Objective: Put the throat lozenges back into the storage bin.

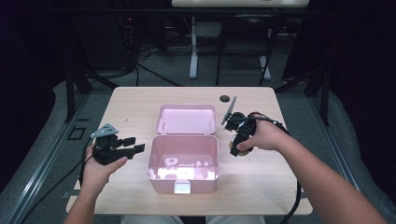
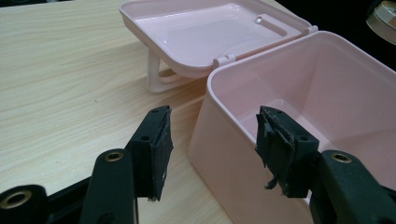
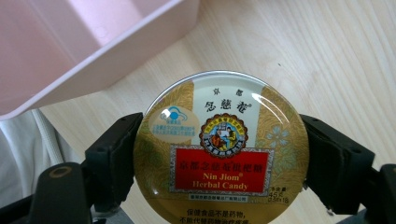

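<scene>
Right tongs point(image 3: 219, 158): clamped on the round candy tin point(image 3: 222, 149), one jaw on each side of its rim, lid face up and level. The grip sits across the widest part, which looks secure; keep the squeeze even so the smooth metal does not slip.
Candy tin, place: held at the right of the pink box point(image 1: 183, 163), low over the counter point(image 1: 261, 186), just beside the box's right wall; in the high view it shows under the right hand point(image 1: 264, 136).
Step in hand, as I judge it: carrying the tin to the open box. Lift enough to pass over the rim, travel left, lower flat onto the floor of the box, then open.
Left tongs point(image 2: 212, 149): jaws wide apart, holding nothing, hovering at the box's left wall, one jaw outside it, the other over the rim. They could steady that wall if the box slides.
Lid point(image 1: 187, 119): swung fully back behind the box, resting on its handle, well out of the path.
Risk: clipping the right rim on the way in and tipping the light box.
</scene>
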`<control>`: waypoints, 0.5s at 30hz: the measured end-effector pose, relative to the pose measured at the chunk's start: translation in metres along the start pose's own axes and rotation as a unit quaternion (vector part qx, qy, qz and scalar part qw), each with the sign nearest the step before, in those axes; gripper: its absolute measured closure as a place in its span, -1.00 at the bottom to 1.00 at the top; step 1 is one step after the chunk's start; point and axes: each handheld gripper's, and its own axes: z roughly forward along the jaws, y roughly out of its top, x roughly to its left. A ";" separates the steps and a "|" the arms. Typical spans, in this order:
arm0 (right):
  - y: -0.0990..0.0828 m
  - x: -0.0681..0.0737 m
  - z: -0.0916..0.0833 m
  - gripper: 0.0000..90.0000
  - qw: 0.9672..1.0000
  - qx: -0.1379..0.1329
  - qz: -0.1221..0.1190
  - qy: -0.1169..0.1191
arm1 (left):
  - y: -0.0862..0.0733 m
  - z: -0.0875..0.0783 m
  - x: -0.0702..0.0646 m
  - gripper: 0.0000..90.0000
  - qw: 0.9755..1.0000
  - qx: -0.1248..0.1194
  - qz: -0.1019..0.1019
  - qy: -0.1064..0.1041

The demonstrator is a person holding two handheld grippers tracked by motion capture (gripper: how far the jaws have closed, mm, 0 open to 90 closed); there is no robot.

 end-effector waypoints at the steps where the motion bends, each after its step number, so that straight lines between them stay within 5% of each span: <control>1: 0.001 0.001 0.000 -0.56 1.000 0.000 -0.006 0.000 | 0.000 0.000 0.000 0.01 1.000 0.000 0.000 0.001; 15: 0.016 0.023 -0.006 -0.56 0.995 0.003 -0.101 0.010 | -0.001 0.001 0.001 0.01 1.000 0.001 -0.001 0.001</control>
